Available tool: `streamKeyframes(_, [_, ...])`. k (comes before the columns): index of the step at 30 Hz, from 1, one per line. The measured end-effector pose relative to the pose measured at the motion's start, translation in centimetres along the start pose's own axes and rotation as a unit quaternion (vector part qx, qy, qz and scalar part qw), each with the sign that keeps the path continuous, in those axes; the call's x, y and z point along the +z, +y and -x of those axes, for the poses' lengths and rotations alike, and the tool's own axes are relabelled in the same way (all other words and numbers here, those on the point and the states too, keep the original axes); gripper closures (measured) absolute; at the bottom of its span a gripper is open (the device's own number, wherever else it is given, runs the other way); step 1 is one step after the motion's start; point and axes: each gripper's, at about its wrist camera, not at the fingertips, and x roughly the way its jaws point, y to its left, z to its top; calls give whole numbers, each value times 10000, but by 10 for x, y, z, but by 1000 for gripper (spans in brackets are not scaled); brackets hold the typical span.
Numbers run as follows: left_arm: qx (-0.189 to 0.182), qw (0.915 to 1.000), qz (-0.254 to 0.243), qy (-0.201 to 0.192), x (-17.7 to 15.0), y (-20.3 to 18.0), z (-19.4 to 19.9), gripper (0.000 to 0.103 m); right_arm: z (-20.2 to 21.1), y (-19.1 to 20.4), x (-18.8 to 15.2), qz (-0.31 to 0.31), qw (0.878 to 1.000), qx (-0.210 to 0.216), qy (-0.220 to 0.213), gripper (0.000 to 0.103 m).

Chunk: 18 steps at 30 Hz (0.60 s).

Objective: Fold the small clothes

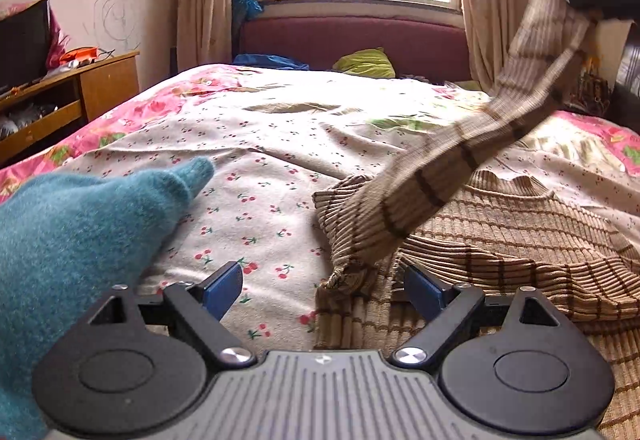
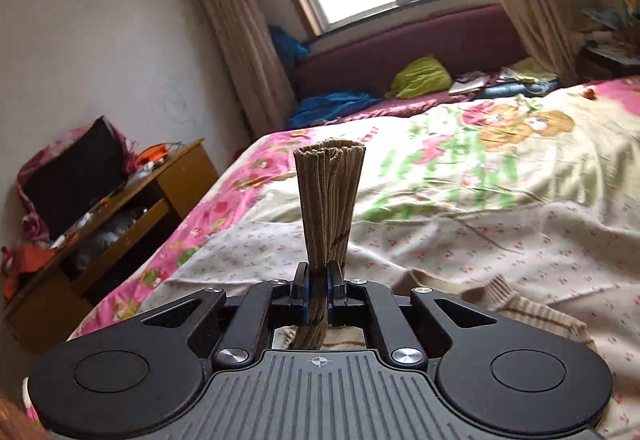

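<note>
So far the fold looks barely begun. The striped brown sweater (image 1: 500, 232) lies spread on the bed (image 1: 280, 144) at about four o'clock in the left wrist view, body flat and neckline up, and only its sleeve (image 1: 460, 156) is lifted, rising toward one o'clock. There the right gripper (image 2: 318, 280) pinches the bunched cuff (image 2: 330, 196), pads pressed tight on the ribbed knit. The left gripper (image 1: 324, 290) hangs low over the sweater's near edge, fingers (image 1: 222, 290) spread wide and holding nothing. By this reading, the sleeve has yet to be laid across the body, and the other sleeve and the final folds remain. A teal garment (image 1: 72, 240) at nine o'clock waits unfolded. The far sleeve cannot be made out, the sweater's hem runs out of frame, and the right gripper shows only as a dark blur from the left.
</note>
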Motion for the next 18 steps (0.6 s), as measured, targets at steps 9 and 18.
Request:
streamKeyframes(9, [244, 9923, -1146, 399, -9, -49, -32, 5, -19, -125, -103, -1618, 9823, -599, 733, 92])
streamKeyframes(18, [198, 9949, -985, 47, 12, -49, -18, 5, -7, -154, -95, -2225, 9729, -492, 403, 78])
